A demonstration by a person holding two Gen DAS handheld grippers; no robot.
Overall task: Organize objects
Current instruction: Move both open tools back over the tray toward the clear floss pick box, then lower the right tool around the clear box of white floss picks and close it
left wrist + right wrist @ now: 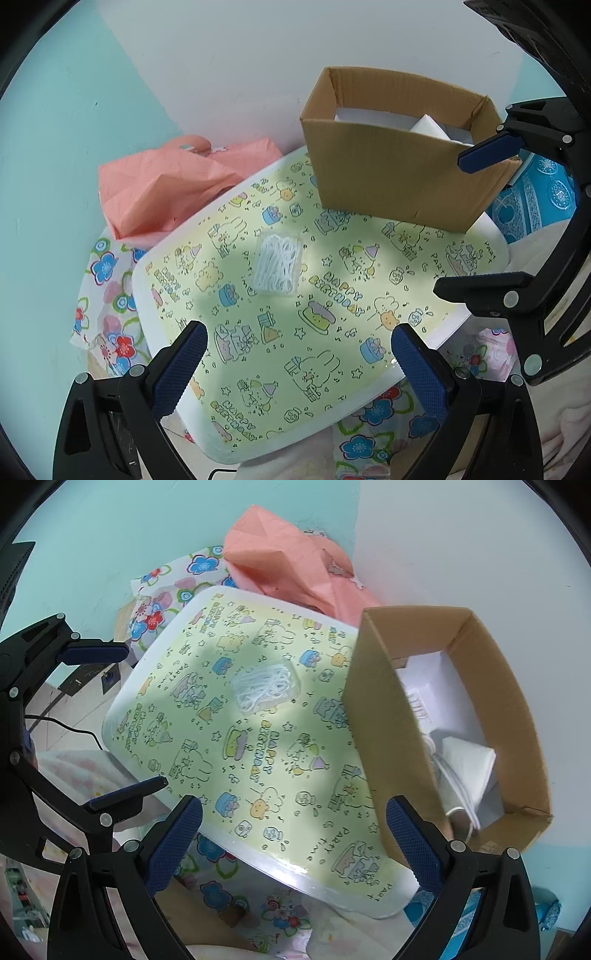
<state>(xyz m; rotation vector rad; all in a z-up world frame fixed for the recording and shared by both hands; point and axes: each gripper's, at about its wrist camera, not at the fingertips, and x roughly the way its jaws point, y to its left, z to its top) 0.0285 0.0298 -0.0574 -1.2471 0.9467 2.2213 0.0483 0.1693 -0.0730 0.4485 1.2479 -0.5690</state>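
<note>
A small clear plastic case (277, 264) (266, 688) of white looped pieces lies flat near the middle of a yellow birthday-print tabletop (332, 369) (207, 746). An open cardboard box (399, 177) (384, 720) stands on the table's far right part, with white paper items (465, 764) inside. My left gripper (304, 363) (114, 723) hovers open over the table's near edge, short of the case. My right gripper (295, 843) (480, 221) is open too, beside the box's near wall. Neither holds anything.
A crumpled pink bag (162, 188) (288, 568) lies behind the table against the wall. Floral cloth (107, 295) (159, 609) spreads under and around the table. A blue patterned item (532, 206) sits right of the box. A black cable (70, 727) runs on the floor.
</note>
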